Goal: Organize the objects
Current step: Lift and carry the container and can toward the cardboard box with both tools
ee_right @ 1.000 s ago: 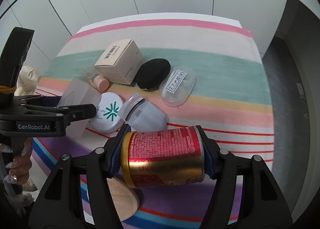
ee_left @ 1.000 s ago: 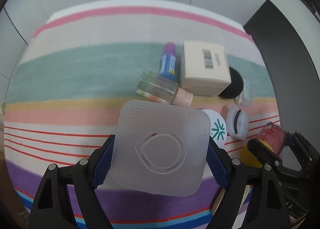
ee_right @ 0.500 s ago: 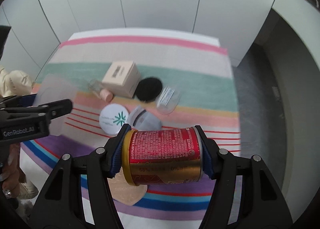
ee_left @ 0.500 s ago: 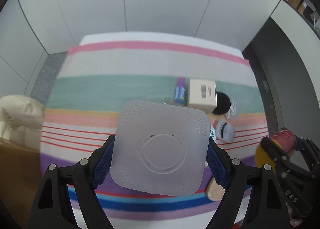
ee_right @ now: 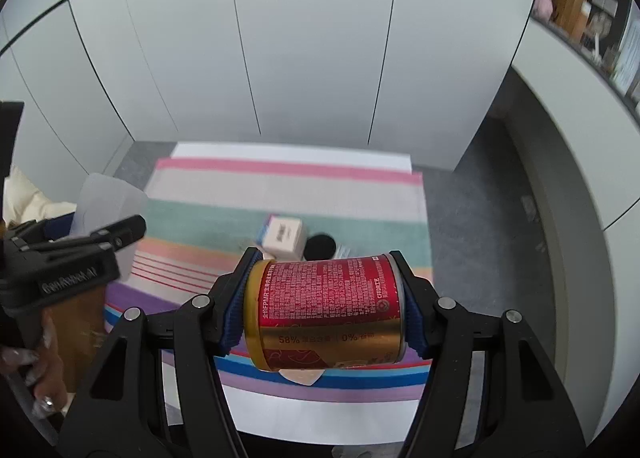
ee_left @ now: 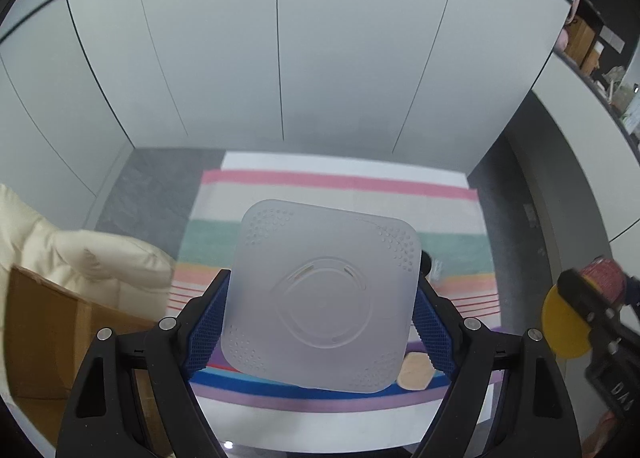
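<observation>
My left gripper (ee_left: 320, 322) is shut on a frosted translucent square container (ee_left: 322, 294), held high above the striped table (ee_left: 340, 186). In the right wrist view, my right gripper (ee_right: 324, 310) is shut on a red and gold can (ee_right: 326, 310) lying sideways between the blue pads. The can (ee_left: 600, 274) and right gripper also show at the right edge of the left wrist view. The left gripper (ee_right: 80, 254) with its container (ee_right: 108, 198) appears at the left of the right wrist view. Far below on the table lie a beige box (ee_right: 284, 236), a black round pad (ee_right: 320, 246) and a tan puff (ee_left: 416, 370).
A cardboard box (ee_left: 44, 338) and a cream cushion (ee_left: 80, 258) sit to the left of the table. White wall panels (ee_left: 280, 58) stand behind it, and grey floor (ee_right: 480, 238) runs along its right side. A person's hand (ee_right: 36, 378) grips the left handle.
Both grippers have risen well above the table with their loads; the table and its objects now look much smaller and farther away. The grips are unchanged.
</observation>
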